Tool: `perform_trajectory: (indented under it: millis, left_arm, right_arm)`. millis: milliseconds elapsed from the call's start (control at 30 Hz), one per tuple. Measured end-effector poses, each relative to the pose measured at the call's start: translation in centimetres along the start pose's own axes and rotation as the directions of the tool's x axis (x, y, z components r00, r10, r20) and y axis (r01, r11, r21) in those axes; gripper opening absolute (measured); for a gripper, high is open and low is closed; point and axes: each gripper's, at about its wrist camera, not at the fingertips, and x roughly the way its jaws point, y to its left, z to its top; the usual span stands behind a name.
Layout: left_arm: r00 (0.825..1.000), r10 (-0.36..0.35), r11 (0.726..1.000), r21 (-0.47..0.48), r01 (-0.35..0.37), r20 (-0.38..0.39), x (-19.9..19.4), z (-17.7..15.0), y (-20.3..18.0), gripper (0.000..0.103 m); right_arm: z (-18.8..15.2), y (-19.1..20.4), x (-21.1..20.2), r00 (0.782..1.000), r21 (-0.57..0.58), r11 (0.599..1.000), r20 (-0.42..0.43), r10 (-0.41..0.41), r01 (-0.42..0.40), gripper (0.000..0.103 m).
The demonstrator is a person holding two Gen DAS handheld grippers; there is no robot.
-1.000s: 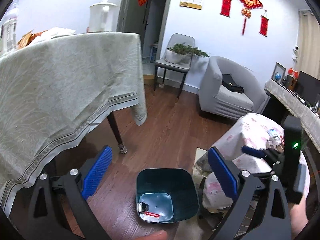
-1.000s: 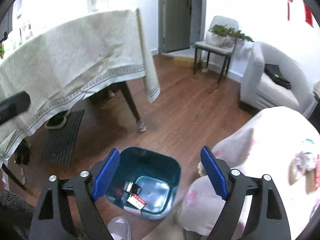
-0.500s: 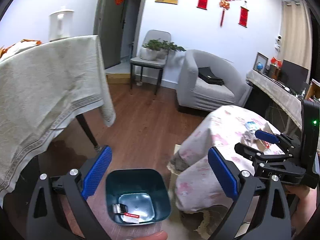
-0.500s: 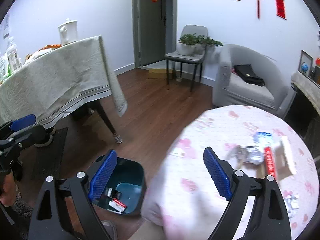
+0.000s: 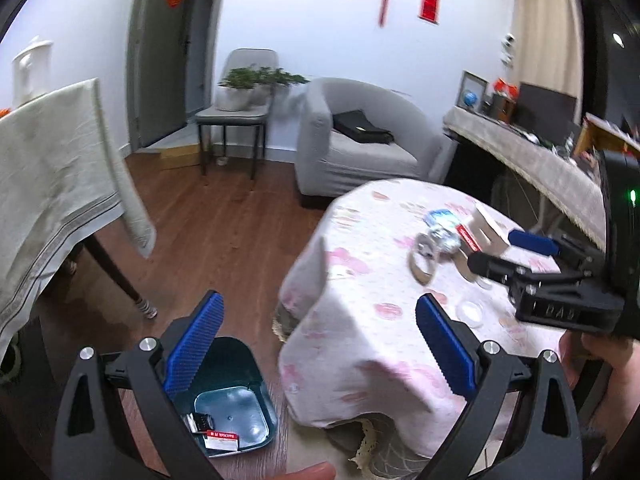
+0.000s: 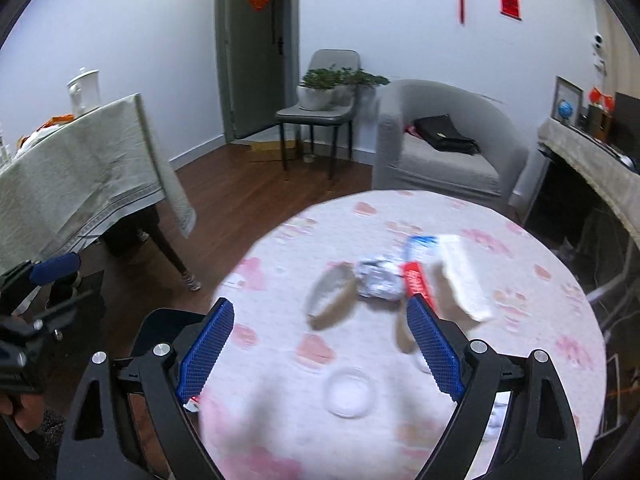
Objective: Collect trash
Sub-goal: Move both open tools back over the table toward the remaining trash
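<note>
The left wrist view looks forward and down from low beside the desk [image 5: 360,344], over the bin [image 5: 240,408] on the floor; the right wrist view looks down from close above the desk [image 6: 540,280]; both share the desk, armchair [image 5: 360,148] and door wall.

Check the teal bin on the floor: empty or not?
Not empty. The teal bin holds a red-and-white packet and a small dark item on its bottom.

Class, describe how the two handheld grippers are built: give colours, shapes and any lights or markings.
Both the left gripper and the right gripper have black angular frames, silver bolts and ribbed blue finger pads. The right gripper's black body shows a green light and faint embossed lettering.
</note>
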Motion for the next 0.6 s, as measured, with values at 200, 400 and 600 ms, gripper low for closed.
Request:
perform_trajectory:
  millis: [200, 400, 600]
  left_arm:
    - [0.999, -0.043, 0.998, 0.038, 0.044, -0.033, 1.9, -0.4, -2.9, 0.098]
    - [0.995, -0.084, 0.994, 0.059, 0.087, -0.048, 3.1, -0.6, -5.4, 0.098]
    - [0.99, -0.123, 0.987, 0.091, 0.129, -0.075, 4.7, -1.1, -8.4, 0.098]
  right_arm:
    - [-0.6, -2.8, -1.1, 0.999, 0.031, 0.999, 0.007, -0.031, 0.031, 0.089]
    - [-1.3, -5.2, -1.7, 0.998, 0.047, 0.997, -0.001, -0.061, 0.061, 0.089]
    - [-2.1, -7.3, -2.1, 0.996, 0.059, 0.994, -0.014, -0.093, 0.094, 0.089]
